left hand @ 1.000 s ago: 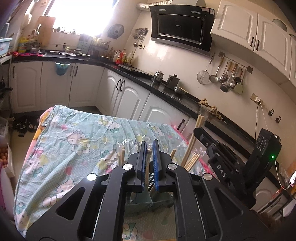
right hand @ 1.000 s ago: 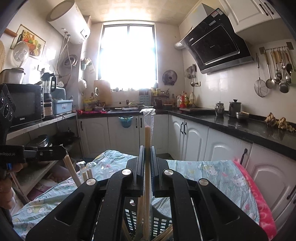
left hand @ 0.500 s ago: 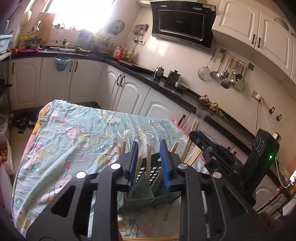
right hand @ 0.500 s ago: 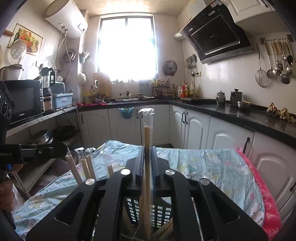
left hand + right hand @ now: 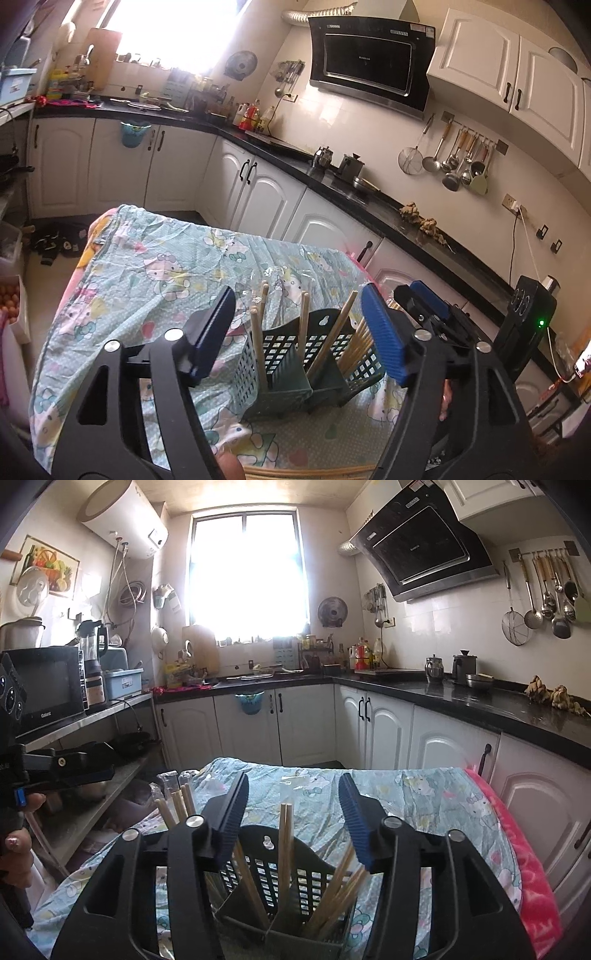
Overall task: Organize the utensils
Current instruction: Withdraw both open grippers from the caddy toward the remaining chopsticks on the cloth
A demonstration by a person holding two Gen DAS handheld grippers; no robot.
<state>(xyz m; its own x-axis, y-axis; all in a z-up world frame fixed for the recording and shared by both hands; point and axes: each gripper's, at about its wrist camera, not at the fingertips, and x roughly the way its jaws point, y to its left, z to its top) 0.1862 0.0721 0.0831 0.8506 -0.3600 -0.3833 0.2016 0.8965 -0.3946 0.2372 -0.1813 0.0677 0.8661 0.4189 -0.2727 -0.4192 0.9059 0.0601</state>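
Observation:
A dark green slotted utensil basket (image 5: 284, 365) stands on the table, also in the right wrist view (image 5: 295, 904). Several wooden chopsticks (image 5: 304, 325) stand in its compartments, some in clear wrappers; they also show in the right wrist view (image 5: 284, 845). My left gripper (image 5: 295, 332) is open and empty, just above and in front of the basket. My right gripper (image 5: 291, 823) is open and empty, directly over the basket. The right gripper also shows at the right of the left wrist view (image 5: 428, 306), and the left gripper at the left of the right wrist view (image 5: 66, 768).
The table wears a light green cartoon-print cloth (image 5: 147, 266) with a pink edge (image 5: 517, 849). White cabinets and a black counter (image 5: 461, 698) run behind and to the right. A shelf with a microwave (image 5: 48, 686) stands to the left.
Both grippers were shut on chopsticks; both have opened wide and let them drop into the basket. Both have pulled back a little from the basket.

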